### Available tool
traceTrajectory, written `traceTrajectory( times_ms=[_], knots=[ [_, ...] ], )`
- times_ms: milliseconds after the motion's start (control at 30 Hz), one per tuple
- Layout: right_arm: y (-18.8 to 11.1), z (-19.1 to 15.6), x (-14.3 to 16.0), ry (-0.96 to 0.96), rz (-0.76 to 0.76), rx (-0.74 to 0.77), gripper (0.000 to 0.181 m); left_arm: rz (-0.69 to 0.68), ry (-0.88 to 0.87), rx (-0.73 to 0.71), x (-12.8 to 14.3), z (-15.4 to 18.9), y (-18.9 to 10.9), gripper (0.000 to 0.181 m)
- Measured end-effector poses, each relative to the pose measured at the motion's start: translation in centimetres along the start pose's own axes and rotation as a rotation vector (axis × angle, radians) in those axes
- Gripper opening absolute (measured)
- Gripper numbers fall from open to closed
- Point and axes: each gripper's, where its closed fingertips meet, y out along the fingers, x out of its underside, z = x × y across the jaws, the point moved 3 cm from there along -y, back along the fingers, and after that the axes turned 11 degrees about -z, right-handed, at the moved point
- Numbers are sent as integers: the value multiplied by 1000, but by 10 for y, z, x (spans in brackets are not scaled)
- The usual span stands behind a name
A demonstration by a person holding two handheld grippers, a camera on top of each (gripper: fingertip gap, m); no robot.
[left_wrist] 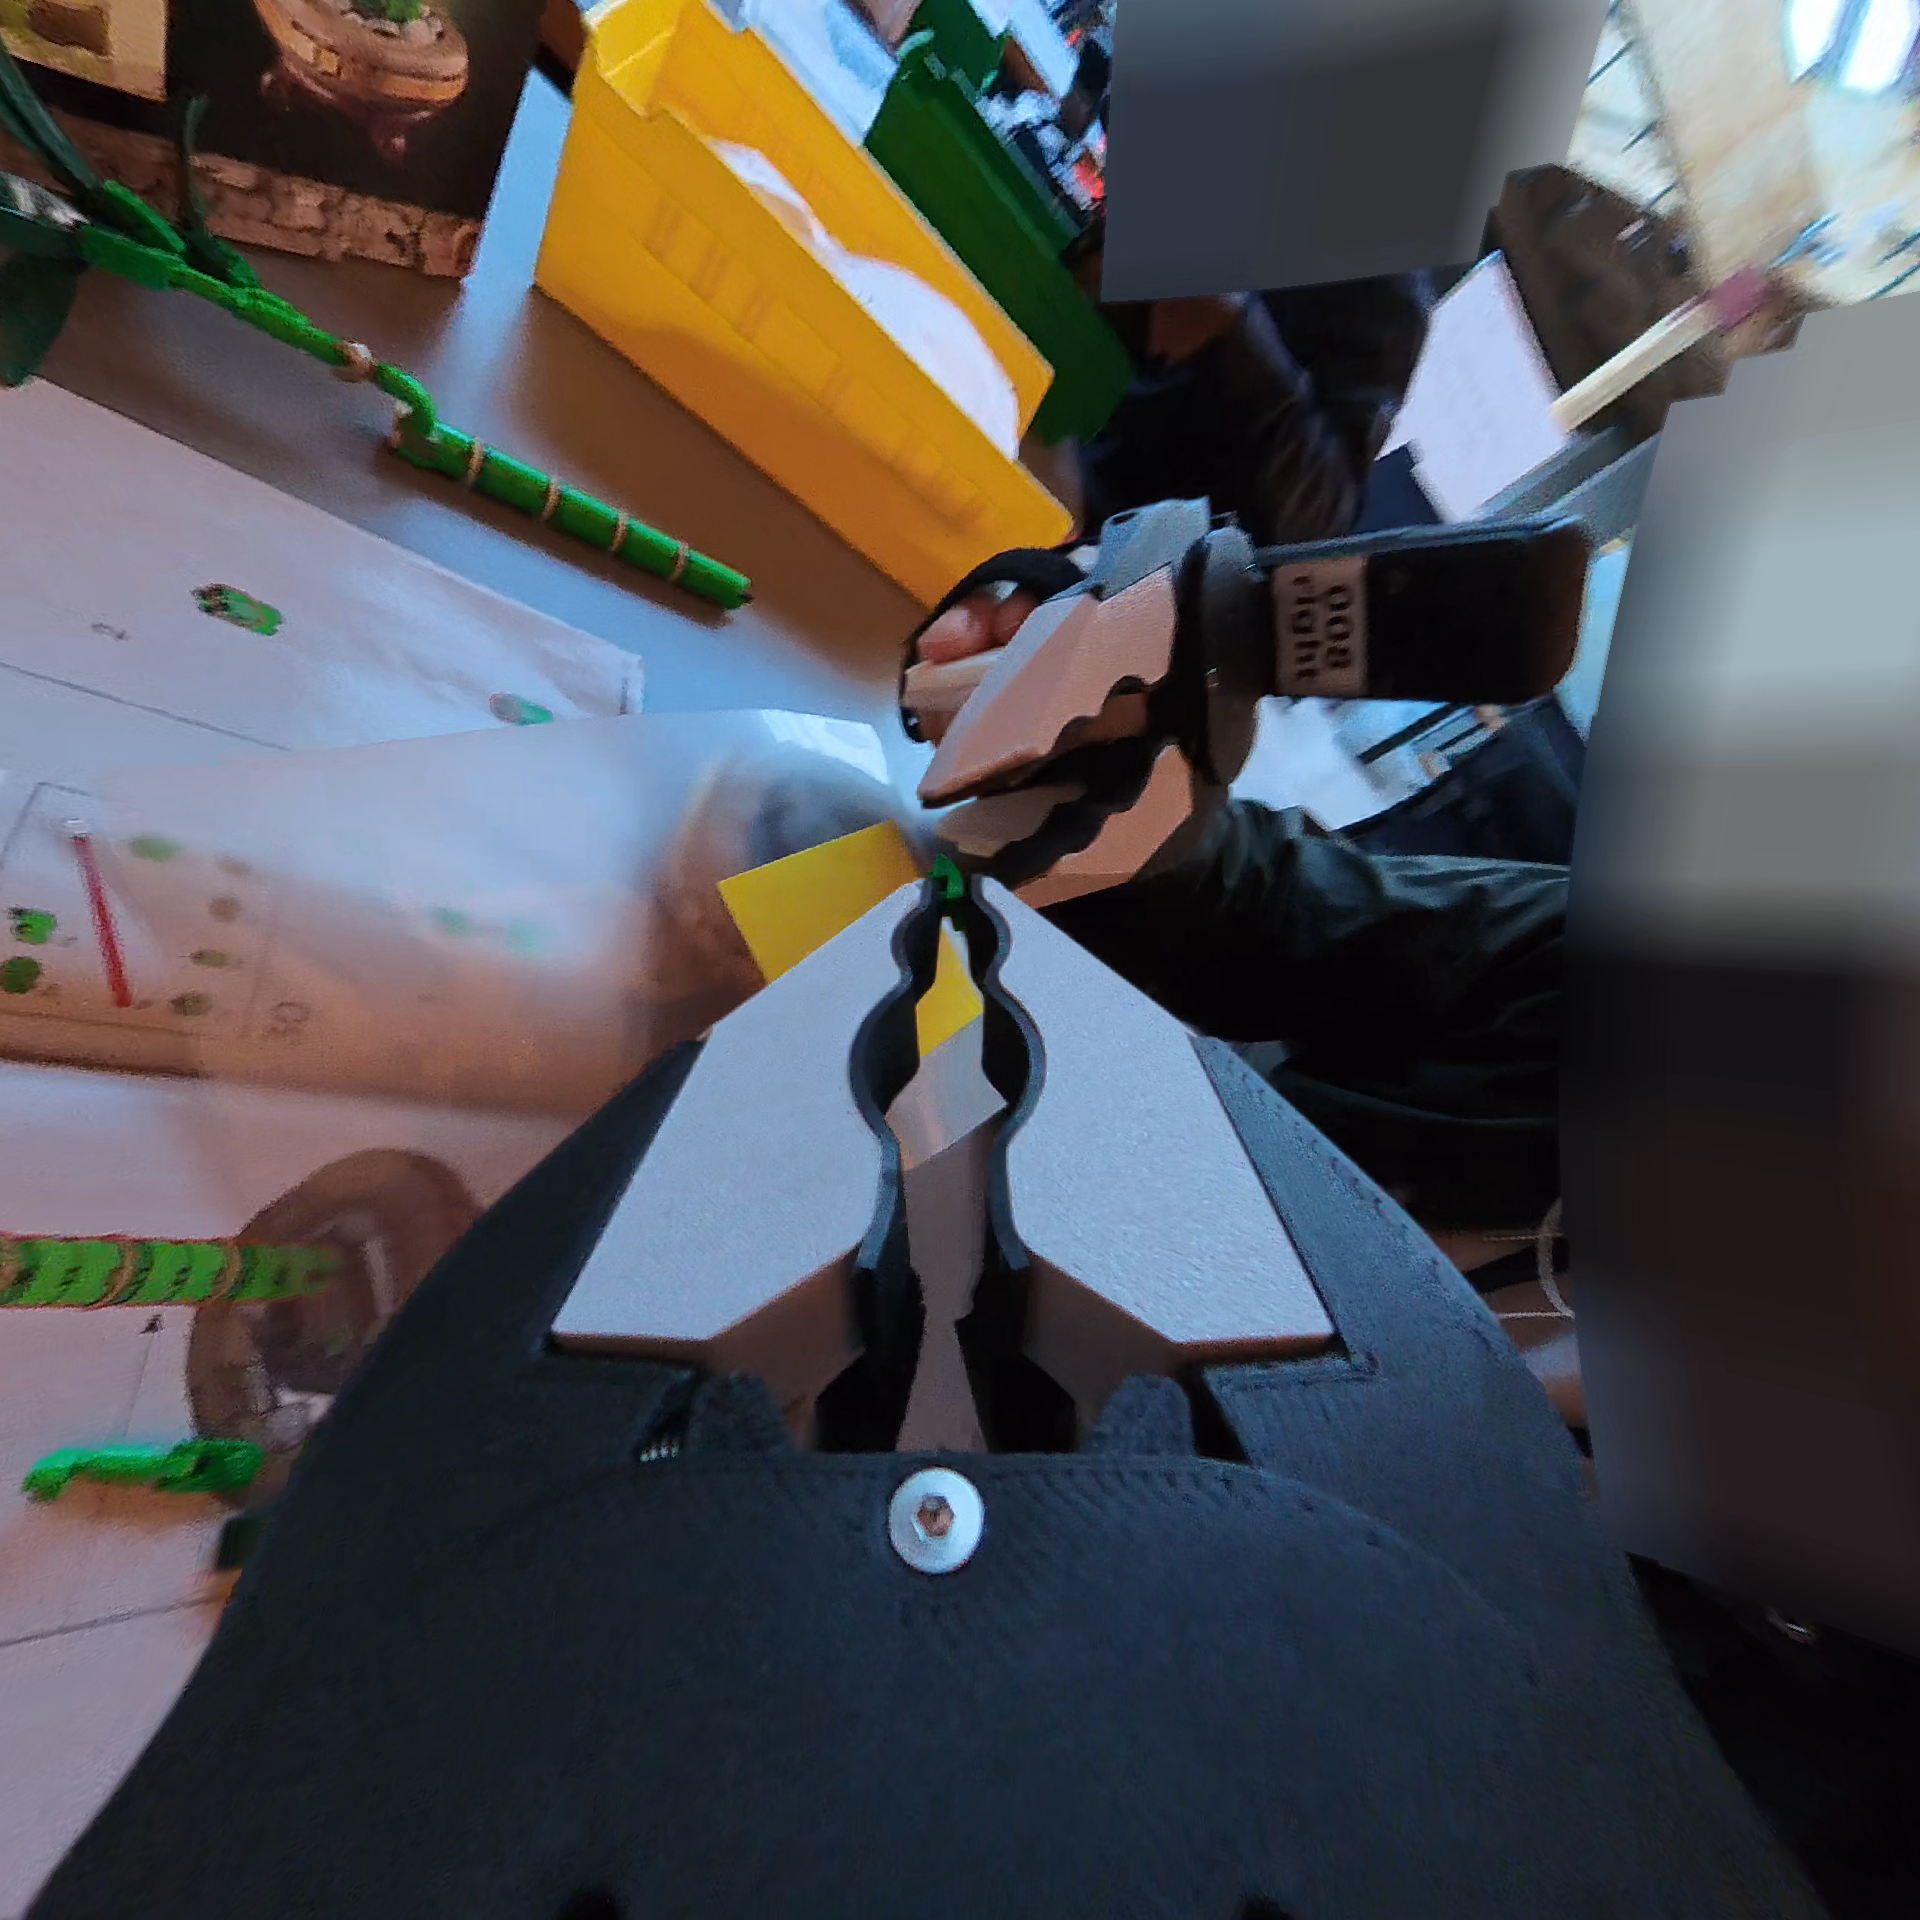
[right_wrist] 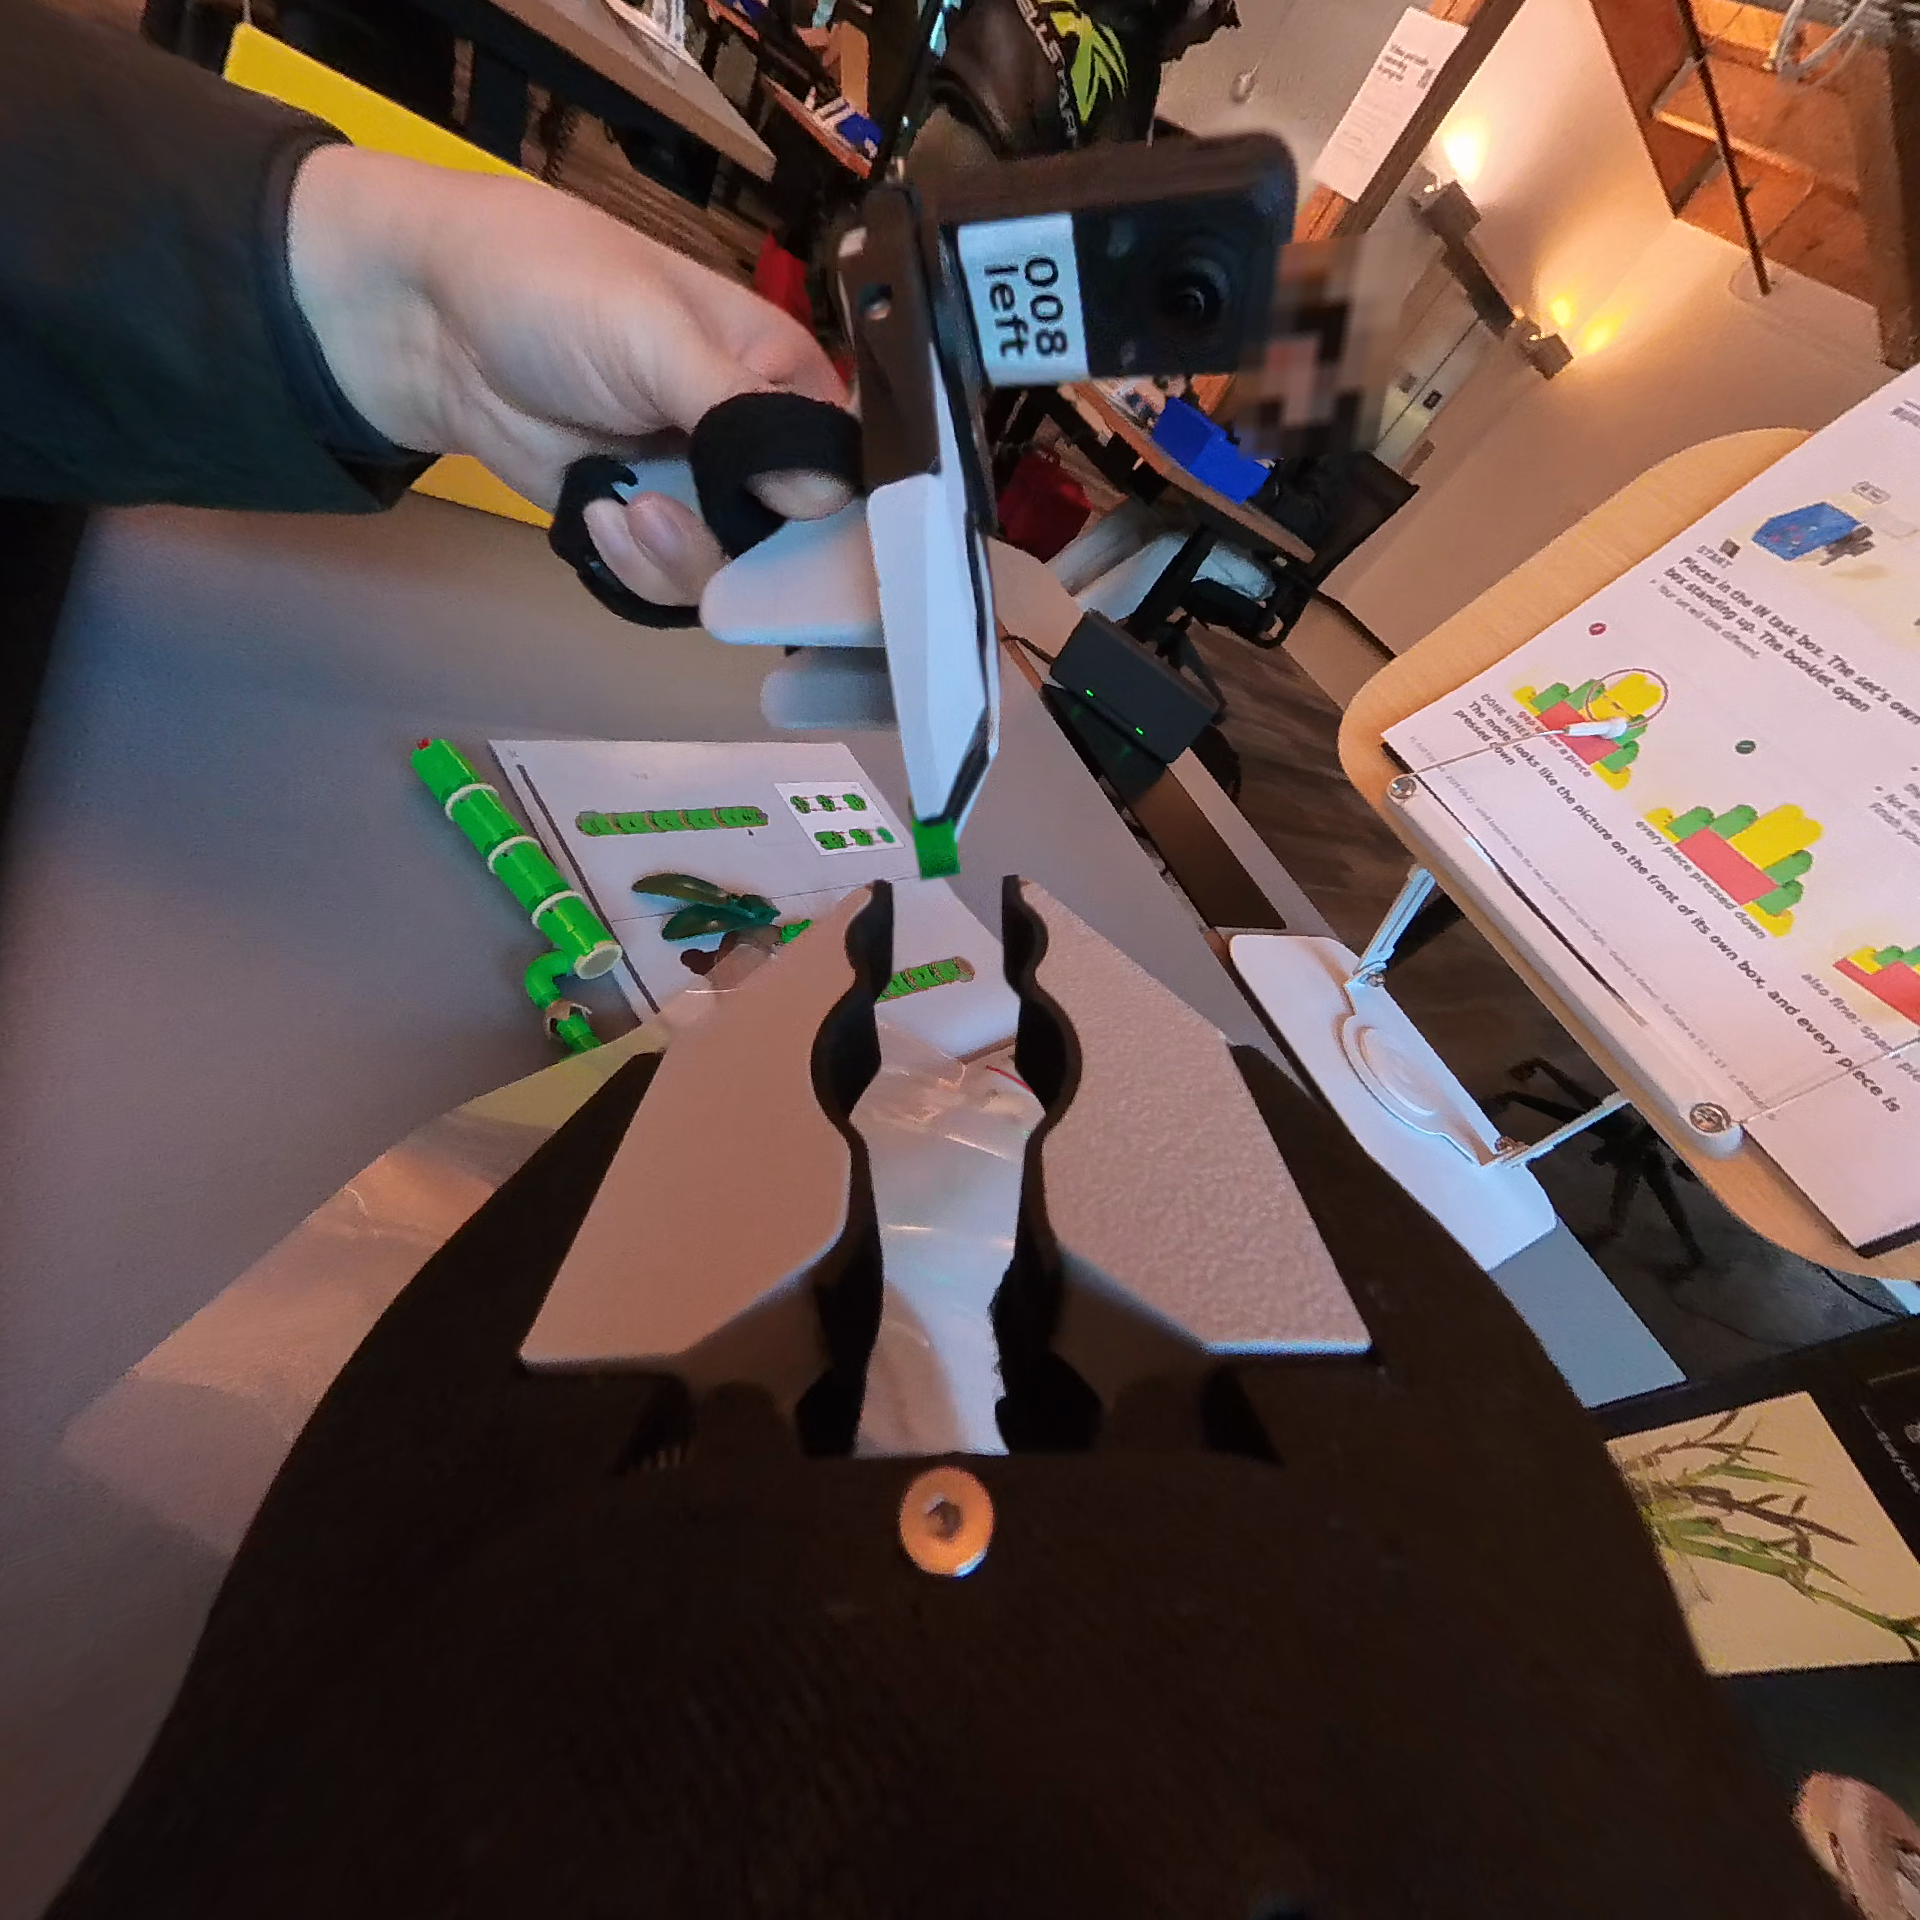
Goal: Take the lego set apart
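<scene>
Between my left gripper's [left_wrist: 948,902] fingertips, in the left wrist view, sits a small green lego piece [left_wrist: 948,883], pinched at the very tips with the fingers drawn close together around it. Just beyond it my right gripper [left_wrist: 961,805] points in toward the same spot, held in a hand [left_wrist: 971,623]; from this side I cannot tell how far its fingers are parted. Behind the tips lies a yellow card [left_wrist: 821,899] on the open instruction booklet [left_wrist: 312,904]. Farther left on the grey table [left_wrist: 582,343] lies the green bamboo stalk [left_wrist: 582,514], made of segments with tan rings and joined to leafy parts at the far left. A yellow bin [left_wrist: 790,312] stands behind it, with a dark green one [left_wrist: 987,239] beside it.

Over in the right wrist view, my right gripper [right_wrist: 945,888] is parted and empty, its tips just under the green lego piece [right_wrist: 936,844]. That piece hangs from the closed tips of the left gripper [right_wrist: 940,821], which points down from my left hand [right_wrist: 540,332]. Below, on the table [right_wrist: 208,831], the bamboo stalk [right_wrist: 509,862] lies beside the booklet [right_wrist: 675,790], and a leafy piece [right_wrist: 717,904] rests on the page. To the right a printed sheet [right_wrist: 1704,790] sits on a tilted wooden stand [right_wrist: 1538,520].
</scene>
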Motion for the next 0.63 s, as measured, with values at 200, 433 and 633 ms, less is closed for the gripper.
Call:
traceTrajectory(
  times_ms=[200, 433, 633],
  knots=[
    [0, -5, -3, -44, 16, 2, 12, -3, -35, 88, 2, 5, 4, 3],
    [-7, -4, -11, 157, 115, -160, 6, 22, 28, 137, -3, 16, 3, 3],
    [-31, 10, -32, 955, 407, -895, 5, 155, 407, -49, -17, 37, -26, 25]
  ],
)
